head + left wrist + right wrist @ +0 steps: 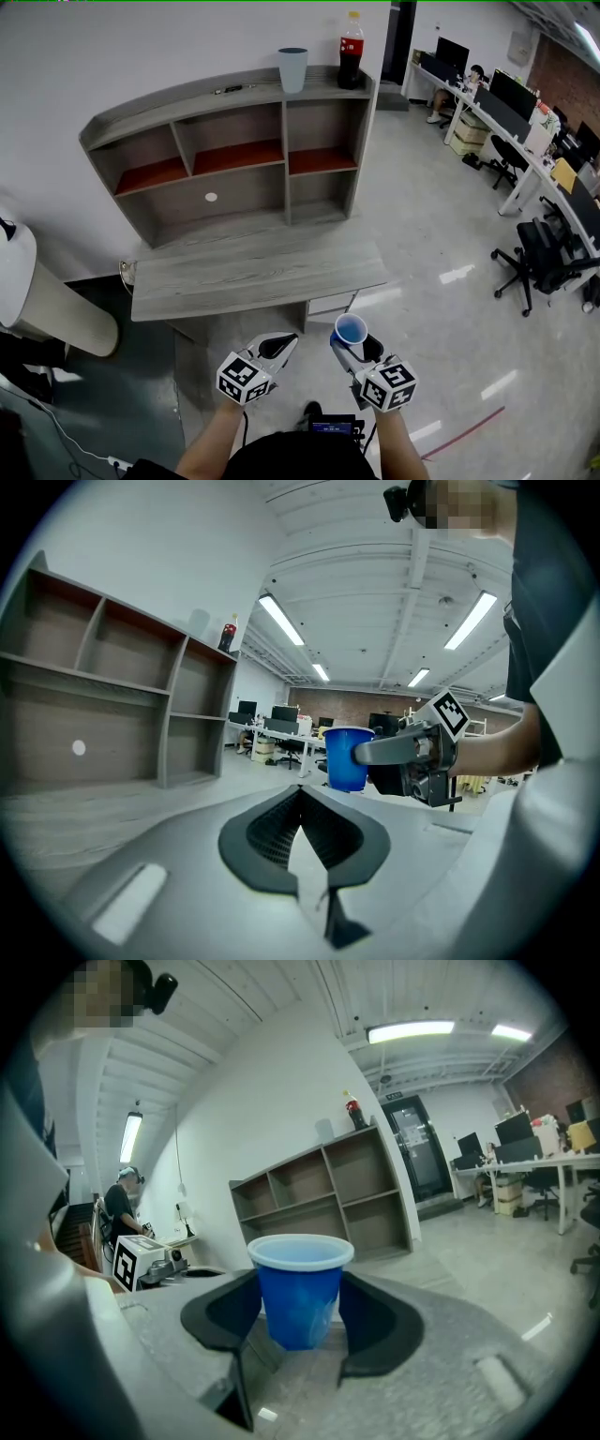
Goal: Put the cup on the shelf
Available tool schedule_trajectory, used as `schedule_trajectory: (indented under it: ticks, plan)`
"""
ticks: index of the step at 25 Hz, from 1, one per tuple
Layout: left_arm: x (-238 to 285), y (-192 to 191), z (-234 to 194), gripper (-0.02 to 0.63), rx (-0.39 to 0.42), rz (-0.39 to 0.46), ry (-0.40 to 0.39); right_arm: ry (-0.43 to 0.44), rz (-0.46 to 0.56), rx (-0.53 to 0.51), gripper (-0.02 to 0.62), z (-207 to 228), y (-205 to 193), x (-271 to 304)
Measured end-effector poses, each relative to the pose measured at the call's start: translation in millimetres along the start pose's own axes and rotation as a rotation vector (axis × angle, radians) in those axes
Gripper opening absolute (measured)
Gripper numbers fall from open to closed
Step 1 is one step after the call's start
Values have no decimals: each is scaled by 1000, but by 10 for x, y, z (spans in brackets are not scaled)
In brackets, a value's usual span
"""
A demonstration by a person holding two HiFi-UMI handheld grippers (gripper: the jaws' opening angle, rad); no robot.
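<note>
So, the left gripper (281, 345) is clenched on nothing, just beside the right gripper (357, 351), which grasps the blue cup (350, 329) upright by its sides, over the floor (422, 234) and well apart from the desk (253, 267) and shelf (234, 150). Risks, I'd say: a thin cup could buckle or slip from that side pinch and drop, or clip the grey cup (292, 68) and cola bottle (352, 49) if it goes up top. The cup's base is hidden by the jaws in the head view, and the small dark thing (228, 90) on the shelf top is too tiny to tell.
</note>
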State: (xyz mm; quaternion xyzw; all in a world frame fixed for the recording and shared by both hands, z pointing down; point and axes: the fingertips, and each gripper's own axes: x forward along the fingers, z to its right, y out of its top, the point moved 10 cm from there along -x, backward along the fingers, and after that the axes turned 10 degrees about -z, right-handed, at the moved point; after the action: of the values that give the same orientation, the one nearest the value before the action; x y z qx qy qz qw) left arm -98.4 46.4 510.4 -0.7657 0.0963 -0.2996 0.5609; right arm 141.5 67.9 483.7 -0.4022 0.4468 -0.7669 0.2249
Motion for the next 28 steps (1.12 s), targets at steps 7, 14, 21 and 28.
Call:
schedule_trajectory:
  ticks: [7, 14, 21, 28]
  plan:
    - [309, 150, -90, 2, -12, -3, 47, 38, -6, -6, 259, 414, 159, 110]
    - [490, 163, -172, 2, -38, -16, 84, 63, -30, 1, 259, 678, 186, 211]
    - [618, 186, -366, 2, -56, -23, 92, 78, -48, 4, 259, 831, 264, 435]
    - [851, 267, -686, 2, -60, -16, 73, 60, -54, 3, 259, 993, 398, 654]
